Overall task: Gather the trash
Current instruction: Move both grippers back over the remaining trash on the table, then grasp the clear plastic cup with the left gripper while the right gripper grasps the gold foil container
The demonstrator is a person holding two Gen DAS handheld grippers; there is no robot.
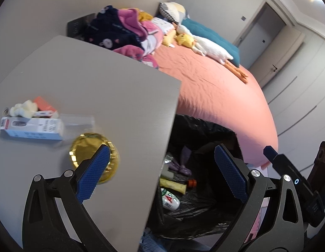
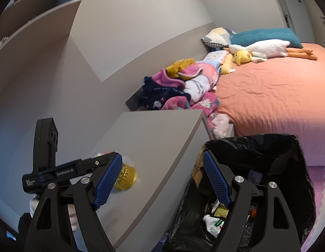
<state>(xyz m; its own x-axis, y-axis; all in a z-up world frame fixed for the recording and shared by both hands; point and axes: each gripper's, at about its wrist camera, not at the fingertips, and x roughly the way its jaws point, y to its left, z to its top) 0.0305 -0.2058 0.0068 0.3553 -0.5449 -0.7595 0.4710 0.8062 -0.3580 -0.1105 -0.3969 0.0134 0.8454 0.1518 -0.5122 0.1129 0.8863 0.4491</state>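
A bedroom: from the left wrist, a grey bench (image 1: 89, 79) beside the bed carries a gold foil cup (image 1: 93, 157) near its edge; the left claw (image 1: 162, 168) gapes empty and could knock it floorward. From the right wrist, the right claw (image 2: 162, 180) is spread, empty, above the black trash bag (image 2: 267, 157), whose slack rim may fold shut.

Open bin bag (image 2: 267, 161) mouth at 5 o'clock, unobstructed from above. Desk (image 1: 99, 88) edge bounds it at 9 o'clock; bed (image 2: 273, 96) at 1 o'clock.
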